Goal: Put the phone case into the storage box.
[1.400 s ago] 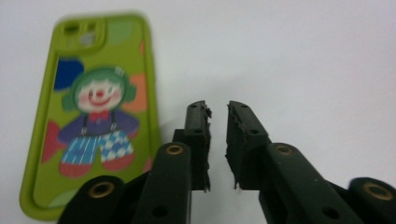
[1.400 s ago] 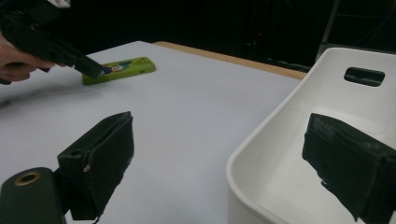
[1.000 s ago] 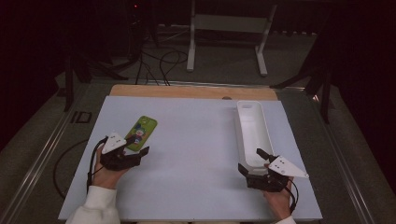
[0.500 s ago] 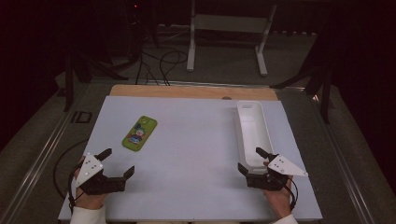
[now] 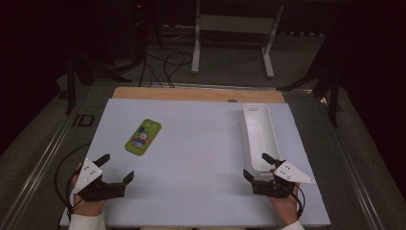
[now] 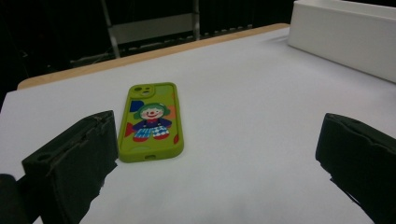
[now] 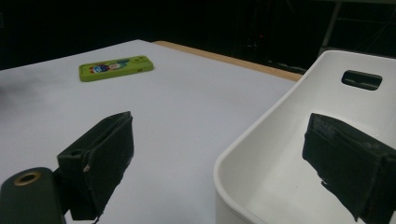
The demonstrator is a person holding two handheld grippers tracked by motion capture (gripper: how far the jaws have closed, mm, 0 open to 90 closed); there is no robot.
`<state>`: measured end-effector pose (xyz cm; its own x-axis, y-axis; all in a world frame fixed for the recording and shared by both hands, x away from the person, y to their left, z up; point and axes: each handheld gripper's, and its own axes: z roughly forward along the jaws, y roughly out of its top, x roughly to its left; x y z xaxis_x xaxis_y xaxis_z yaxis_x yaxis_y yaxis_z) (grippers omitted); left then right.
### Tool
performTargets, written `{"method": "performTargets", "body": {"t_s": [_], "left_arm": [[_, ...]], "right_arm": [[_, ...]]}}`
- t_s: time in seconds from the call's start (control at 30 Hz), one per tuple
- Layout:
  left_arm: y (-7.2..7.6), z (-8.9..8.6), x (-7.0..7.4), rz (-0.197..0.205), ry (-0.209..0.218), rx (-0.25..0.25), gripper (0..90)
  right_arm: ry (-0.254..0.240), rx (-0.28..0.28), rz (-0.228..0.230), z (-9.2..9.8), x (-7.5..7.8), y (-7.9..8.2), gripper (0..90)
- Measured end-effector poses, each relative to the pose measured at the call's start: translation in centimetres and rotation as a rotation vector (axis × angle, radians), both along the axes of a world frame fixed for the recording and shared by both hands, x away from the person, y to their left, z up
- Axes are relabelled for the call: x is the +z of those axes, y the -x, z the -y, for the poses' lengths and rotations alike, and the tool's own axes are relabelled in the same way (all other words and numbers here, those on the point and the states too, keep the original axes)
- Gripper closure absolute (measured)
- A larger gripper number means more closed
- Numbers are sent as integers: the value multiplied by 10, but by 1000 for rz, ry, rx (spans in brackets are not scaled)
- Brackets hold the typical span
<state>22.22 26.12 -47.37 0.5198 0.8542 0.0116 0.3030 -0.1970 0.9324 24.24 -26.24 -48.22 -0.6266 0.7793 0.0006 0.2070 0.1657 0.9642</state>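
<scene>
Left gripper (image 5: pixel 117 168) jaws spread wide, just opened, nothing between the matte black blocky pads; low at the near left of the white sheet (image 5: pixel 201 143). Ahead, apart: glossy green phone case (image 5: pixel 142 137), lying flat, cartoon clown print. Right gripper (image 5: pixel 262 166) likewise agape, seemingly astride the white tray (image 5: pixel 258 129) end.

Green clown-print phone case (image 6: pixel 151 122), white tray (image 5: pixel 258 132)

Both tongs are showing matte black bodies: left tongs (image 5: pixel 116 168), right tongs (image 5: pixel 260 166). Each is carrying a pale grey three-cornered plate with small dark dots and trailing a thin black cable. Jaw pads are looking blocky, edges rough. Person is wearing white sleeves (image 5: pixel 86 222).
</scene>
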Motion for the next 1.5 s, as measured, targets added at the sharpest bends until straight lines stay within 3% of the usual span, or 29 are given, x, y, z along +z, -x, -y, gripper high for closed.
{"method": "performTargets", "body": {"t_s": [0.27,0.67,0.93,1.17,1.5], "left_arm": [[-4,1,2,-41,-20,10,0],[-26,4,23,-104,-56,31,0],[-57,10,32,-157,-102,62,0],[-81,9,29,-218,-121,86,0],[-106,10,22,-269,-163,114,0]], "right_arm": [[-10,-12,0,1,0,1,89],[-16,-16,0,0,0,3,89],[-20,-17,-3,1,0,3,89],[-23,-19,-6,1,0,3,89],[-21,-17,-5,0,0,2,89]]}}
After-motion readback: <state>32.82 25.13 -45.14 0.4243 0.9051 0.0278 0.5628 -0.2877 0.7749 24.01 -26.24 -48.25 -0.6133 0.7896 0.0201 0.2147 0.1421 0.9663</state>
